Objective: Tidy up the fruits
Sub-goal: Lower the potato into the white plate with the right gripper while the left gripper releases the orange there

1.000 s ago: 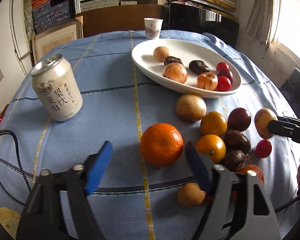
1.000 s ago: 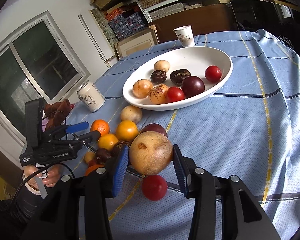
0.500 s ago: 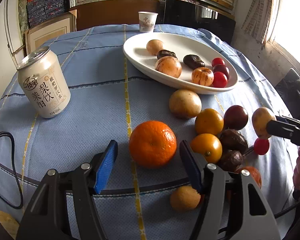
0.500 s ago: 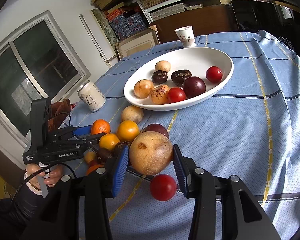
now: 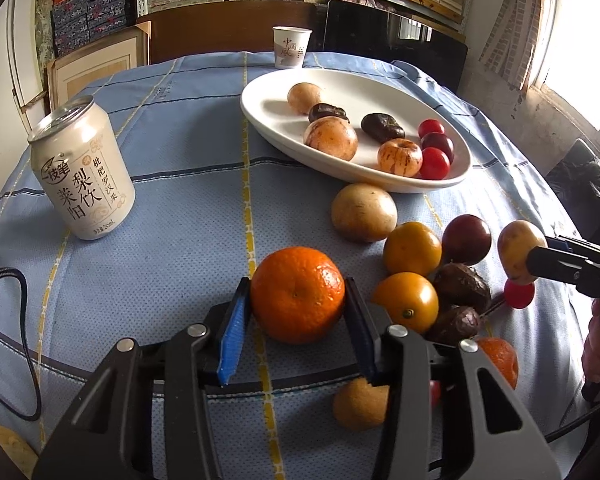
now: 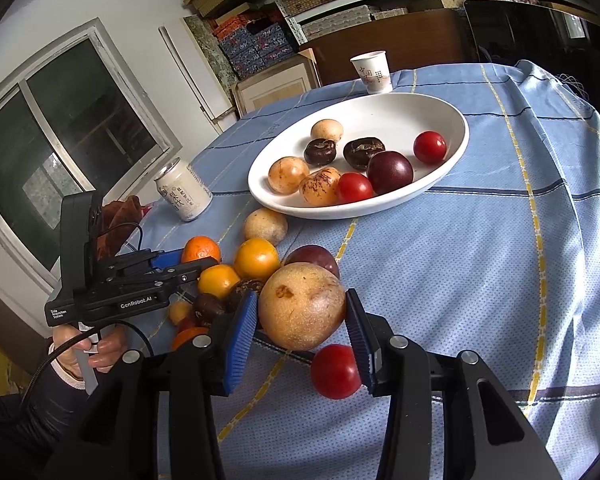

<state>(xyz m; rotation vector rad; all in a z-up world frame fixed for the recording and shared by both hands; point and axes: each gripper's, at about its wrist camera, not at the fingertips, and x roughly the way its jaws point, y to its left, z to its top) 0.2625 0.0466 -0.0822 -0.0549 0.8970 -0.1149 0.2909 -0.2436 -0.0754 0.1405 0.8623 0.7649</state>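
Note:
My left gripper [image 5: 296, 304] is shut on an orange mandarin [image 5: 298, 294] that sits on the blue tablecloth. My right gripper [image 6: 300, 318] is shut on a tan round fruit [image 6: 302, 306] and holds it above the cloth; it also shows in the left wrist view [image 5: 518, 248]. A white oval plate [image 5: 452, 148] behind holds several fruits. A pile of loose fruits lies between the grippers: yellow-orange ones [image 5: 412, 248], a dark plum [image 5: 466, 238], brown wrinkled ones [image 5: 462, 284] and a tan one [image 5: 364, 212].
A white drink can [image 5: 82, 178] stands at the left. A paper cup [image 5: 292, 46] stands behind the plate. A red cherry tomato [image 6: 336, 372] lies on the cloth under my right gripper. A black cable [image 5: 8, 280] lies at the left table edge.
My left gripper has moved forward around the mandarin and closed on it. My right gripper keeps hold of the tan fruit, almost still.

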